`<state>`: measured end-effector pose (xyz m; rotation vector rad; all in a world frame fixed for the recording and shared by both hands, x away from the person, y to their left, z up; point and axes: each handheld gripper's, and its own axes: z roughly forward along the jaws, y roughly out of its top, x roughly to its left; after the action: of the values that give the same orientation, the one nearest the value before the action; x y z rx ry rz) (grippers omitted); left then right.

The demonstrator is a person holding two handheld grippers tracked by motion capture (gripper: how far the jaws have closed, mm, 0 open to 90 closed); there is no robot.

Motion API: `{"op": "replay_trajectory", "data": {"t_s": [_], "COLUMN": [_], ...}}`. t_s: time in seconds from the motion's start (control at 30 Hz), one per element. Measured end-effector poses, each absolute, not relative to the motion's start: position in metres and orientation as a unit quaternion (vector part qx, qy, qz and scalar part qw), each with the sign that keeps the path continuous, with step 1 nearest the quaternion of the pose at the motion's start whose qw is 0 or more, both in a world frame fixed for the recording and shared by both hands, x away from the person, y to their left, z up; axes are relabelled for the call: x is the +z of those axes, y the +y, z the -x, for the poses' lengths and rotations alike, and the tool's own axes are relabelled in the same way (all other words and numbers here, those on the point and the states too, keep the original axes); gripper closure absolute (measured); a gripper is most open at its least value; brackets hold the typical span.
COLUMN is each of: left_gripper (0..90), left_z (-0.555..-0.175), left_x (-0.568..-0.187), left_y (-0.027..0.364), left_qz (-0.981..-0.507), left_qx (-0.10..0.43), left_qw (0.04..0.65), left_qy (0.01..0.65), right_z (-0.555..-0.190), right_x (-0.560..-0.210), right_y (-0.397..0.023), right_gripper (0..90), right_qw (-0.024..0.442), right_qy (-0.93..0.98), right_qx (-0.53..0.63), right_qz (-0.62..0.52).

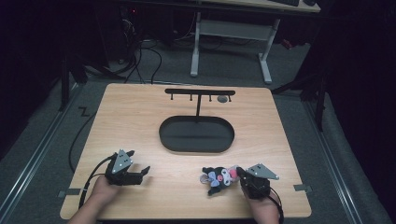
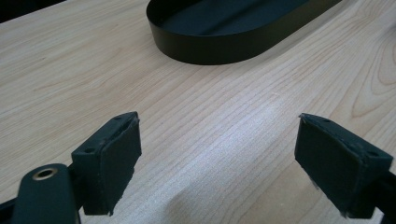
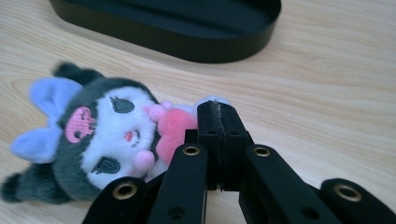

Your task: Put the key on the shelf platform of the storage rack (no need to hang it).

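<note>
A small plush toy (image 1: 219, 177) with a dark hood, white face, lilac ears and a pink heart lies on its side on the wooden table, near the front right. In the right gripper view the plush toy (image 3: 112, 135) is left of my jaws. My right gripper (image 1: 239, 171) is shut, its pads pressed flat together, and the right gripper (image 3: 218, 109) tip rests against the toy's pink heart with nothing visible between the pads. My left gripper (image 1: 142, 173) sits low at the front left. The left gripper (image 2: 217, 158) is open over bare wood.
A black oval tray (image 1: 196, 148) sits mid-table, seen also as the tray wall (image 2: 210, 51) and the tray wall (image 3: 163, 39). Behind it rises a black T-shaped hook rack (image 1: 200, 92) with a small grey item (image 1: 222, 99) hanging. Cables trail from both grippers.
</note>
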<state>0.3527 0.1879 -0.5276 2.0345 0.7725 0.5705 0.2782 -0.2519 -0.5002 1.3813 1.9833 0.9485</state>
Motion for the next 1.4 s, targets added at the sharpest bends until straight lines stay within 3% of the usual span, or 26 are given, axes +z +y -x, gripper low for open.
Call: {"op": "replay_trajectory", "data": {"t_s": [0.53,1.0,1.23,1.4], "left_gripper": [15.4,15.4,15.4,15.4], "left_z": [-0.355,-0.355,-0.353,-0.350], "left_x": [-0.527,-0.527,-0.528,-0.528], "left_y": [0.187,0.186,0.188,0.189], "left_qz": [-0.817,-0.818,-0.817,-0.815], "left_qx": [0.227,0.226,0.228,0.234], "left_qw": [0.430,0.429,0.430,0.432], "left_qy": [0.311,0.311,0.310,0.309], "right_z": [-0.267,-0.251,-0.257,-0.285], "right_x": [-0.497,-0.492,-0.495,-0.495], "right_y": [-0.256,-0.215,-0.209,-0.211], "right_gripper": [90.0,90.0,90.0,90.0], "right_qw": [0.270,0.237,0.235,0.261], "right_qy": [0.739,0.787,0.790,0.775], "right_qx": [0.352,0.376,0.376,0.362], "right_qz": [-0.507,-0.428,-0.424,-0.448]}}
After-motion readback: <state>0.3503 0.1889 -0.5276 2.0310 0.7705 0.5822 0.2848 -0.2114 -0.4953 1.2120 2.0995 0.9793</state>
